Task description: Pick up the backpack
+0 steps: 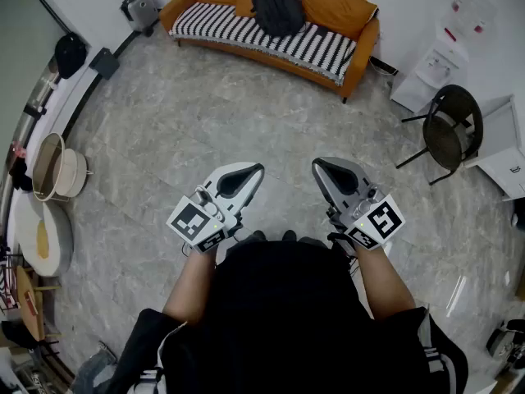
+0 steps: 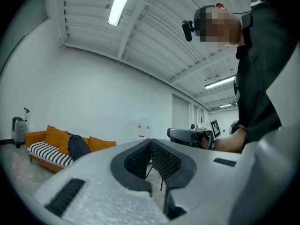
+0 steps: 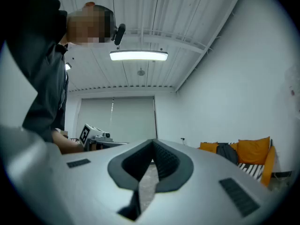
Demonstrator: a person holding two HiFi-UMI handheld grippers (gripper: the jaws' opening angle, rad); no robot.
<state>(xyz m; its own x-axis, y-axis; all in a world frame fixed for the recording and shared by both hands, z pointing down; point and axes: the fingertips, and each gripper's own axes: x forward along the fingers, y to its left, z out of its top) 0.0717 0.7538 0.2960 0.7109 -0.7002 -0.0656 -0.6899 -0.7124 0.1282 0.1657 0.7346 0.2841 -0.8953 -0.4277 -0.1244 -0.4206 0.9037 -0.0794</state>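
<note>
Open floor ahead, clutter at the sides
Bare floor (image 1: pixel 246 117) is running freely to the sofa (image 1: pixel 336 8) bearing the backpack (image 1: pixel 277 8); a black chair (image 1: pixel 449 134) is standing at right, and a pale tub (image 1: pixel 59 168) is crowding the left wall.

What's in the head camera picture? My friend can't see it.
Seen from above, a person holds the left gripper and the right gripper, jaws shut and empty, over a grey floor. Ahead, a black backpack sits on an orange sofa; a black chair stands at right.
</note>
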